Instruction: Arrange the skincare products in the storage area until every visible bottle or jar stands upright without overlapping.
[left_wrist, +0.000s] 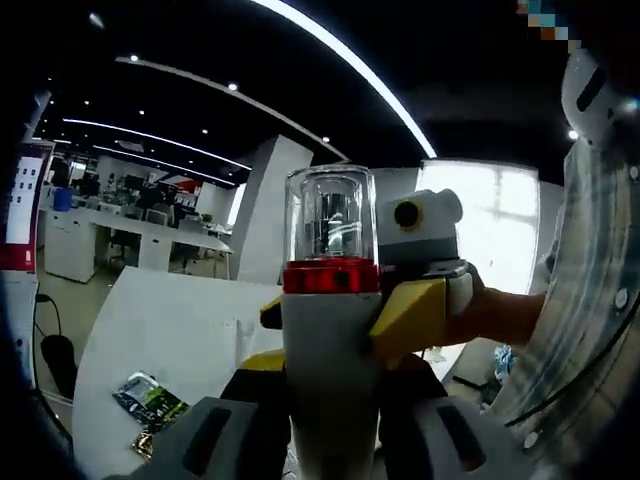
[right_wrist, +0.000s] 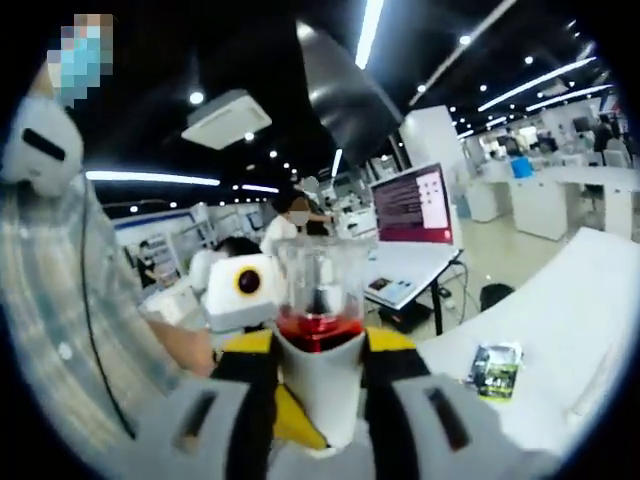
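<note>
Two grippers close on one white bottle (left_wrist: 328, 350), which is lifted above the white table (left_wrist: 170, 330) with its red collar (left_wrist: 331, 276) and clear cap (left_wrist: 330, 212) pointing away from both cameras. In the left gripper view the left gripper (left_wrist: 330, 430) clamps the bottle's body between its grey jaws, while the right gripper (left_wrist: 425, 300), yellow and white, reaches in from the right and presses against the same bottle just under the collar. The right gripper view shows the reverse: the right gripper (right_wrist: 320, 420) grips the bottle's white body (right_wrist: 322, 385), and the left gripper (right_wrist: 245, 300) comes in from the left beside it. A small green packet (right_wrist: 495, 370) lies on the table to the right there; the left gripper view has such packets (left_wrist: 150, 400) at lower left. A plaid sleeve (right_wrist: 70, 300) edges each view.
</note>
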